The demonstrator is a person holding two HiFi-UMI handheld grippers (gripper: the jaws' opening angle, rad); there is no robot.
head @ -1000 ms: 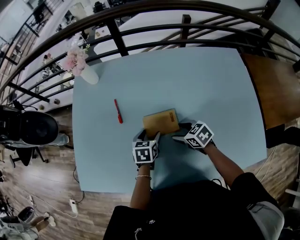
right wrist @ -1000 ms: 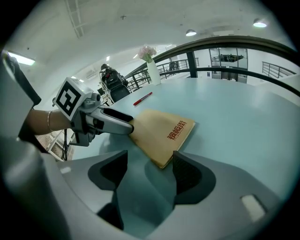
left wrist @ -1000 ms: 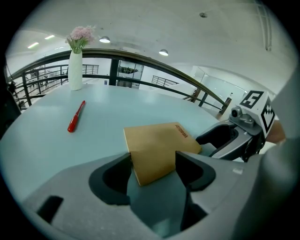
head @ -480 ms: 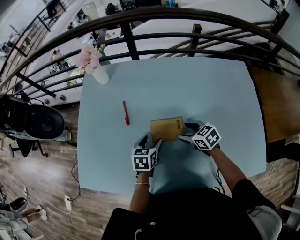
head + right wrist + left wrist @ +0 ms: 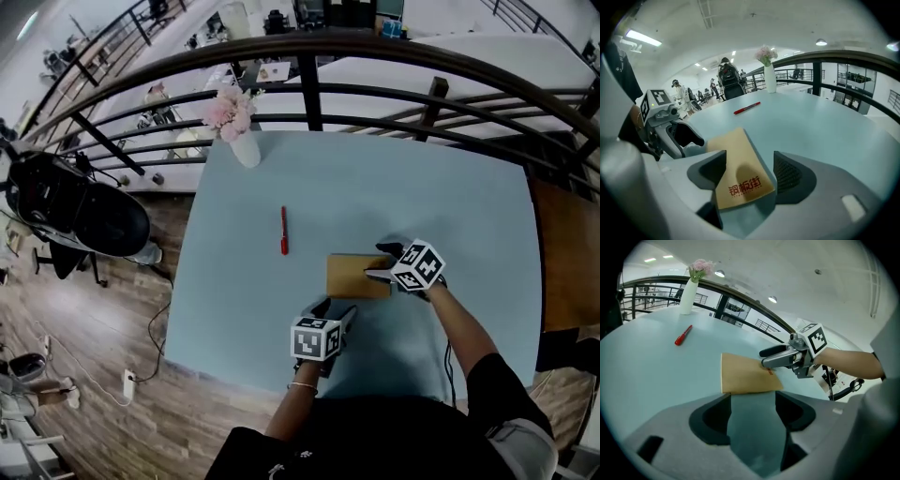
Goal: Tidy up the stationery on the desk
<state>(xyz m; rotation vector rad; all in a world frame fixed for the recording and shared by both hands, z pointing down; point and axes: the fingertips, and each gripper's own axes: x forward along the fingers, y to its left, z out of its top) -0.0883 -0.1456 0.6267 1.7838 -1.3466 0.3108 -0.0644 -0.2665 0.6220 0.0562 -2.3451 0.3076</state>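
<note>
We are holding the right tool [image 5: 747,161] with its jaws apart around the printed end of the brown notebook [image 5: 356,276], a gap showing beside one jaw, so it is not clamping anything. We are holding the left tool [image 5: 752,404] open and empty just short of the notebook's near edge, with only bare counter [image 5: 422,187] between its jaws. The notebook is lying near the front of the pale blue counter, a red pen [image 5: 284,231] is lying apart from it farther out to the left, and a white vase of pink flowers [image 5: 246,150] is standing at the far left corner.
</note>
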